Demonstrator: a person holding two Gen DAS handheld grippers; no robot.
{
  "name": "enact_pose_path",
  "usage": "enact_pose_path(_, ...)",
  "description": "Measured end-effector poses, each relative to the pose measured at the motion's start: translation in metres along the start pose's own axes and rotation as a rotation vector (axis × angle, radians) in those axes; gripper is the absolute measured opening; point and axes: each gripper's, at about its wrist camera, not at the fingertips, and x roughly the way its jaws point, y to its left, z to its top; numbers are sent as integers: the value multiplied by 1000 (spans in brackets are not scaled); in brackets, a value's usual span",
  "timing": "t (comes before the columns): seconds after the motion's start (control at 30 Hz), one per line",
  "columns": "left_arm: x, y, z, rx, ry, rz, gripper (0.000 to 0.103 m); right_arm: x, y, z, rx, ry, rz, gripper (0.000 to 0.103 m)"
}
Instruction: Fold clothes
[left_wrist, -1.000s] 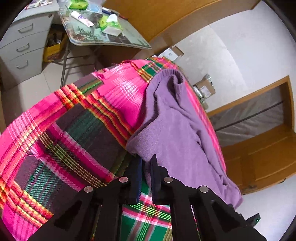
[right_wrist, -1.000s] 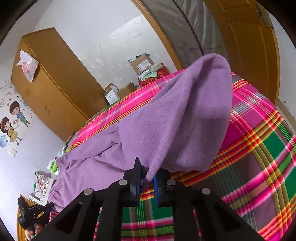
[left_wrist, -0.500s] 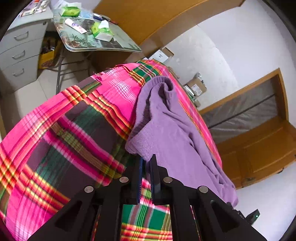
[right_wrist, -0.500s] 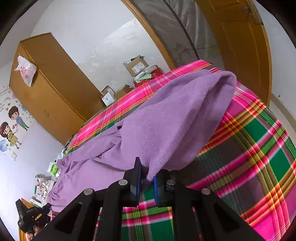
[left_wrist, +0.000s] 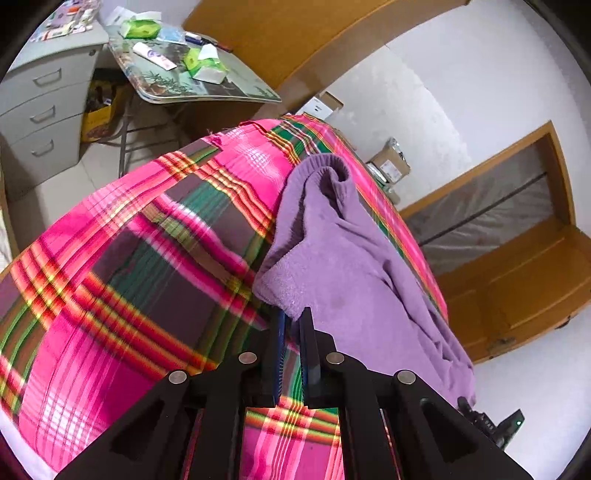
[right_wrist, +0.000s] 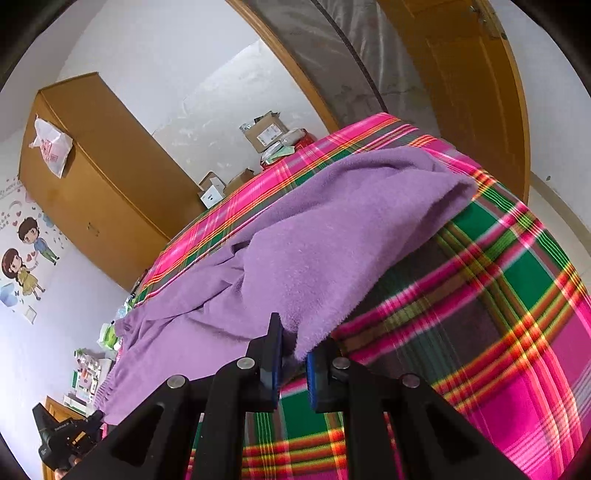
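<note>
A purple fleece garment (left_wrist: 343, 266) lies stretched across a bed covered by a pink and green plaid sheet (left_wrist: 122, 258). My left gripper (left_wrist: 291, 319) is shut on one near corner of the garment, with the cloth pinched between its black fingers. In the right wrist view the same purple garment (right_wrist: 314, 236) is folded over on itself, and my right gripper (right_wrist: 293, 341) is shut on its other near corner. The left gripper (right_wrist: 62, 439) shows at the lower left edge of the right wrist view. The right gripper shows small at the lower right edge of the left wrist view.
A cluttered glass-top table (left_wrist: 192, 79) and a grey drawer cabinet (left_wrist: 40, 110) stand left of the bed. A wooden wardrobe (right_wrist: 99, 181) and cardboard boxes (right_wrist: 266, 131) line the far wall. A wooden door frame (right_wrist: 476, 85) stands beside the bed.
Both grippers kept hold of the garment and pulled it across the bed. The raised fold in the right wrist view has sunk lower and flatter onto the sheet.
</note>
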Motion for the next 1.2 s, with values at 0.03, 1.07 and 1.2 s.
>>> enact_pose_path(0.03,-2,0,-2,0,0,-1,7,-1,-1,0,4,0,2,11)
enact_pose_path(1.07,-20,12,-21,85,6,122,7,41,-15,-4,-71,128,-106,12)
enact_pose_path(1.2,-29,10,-14,106,-19,122,7,35,-12,-4,-103,146,-124,12)
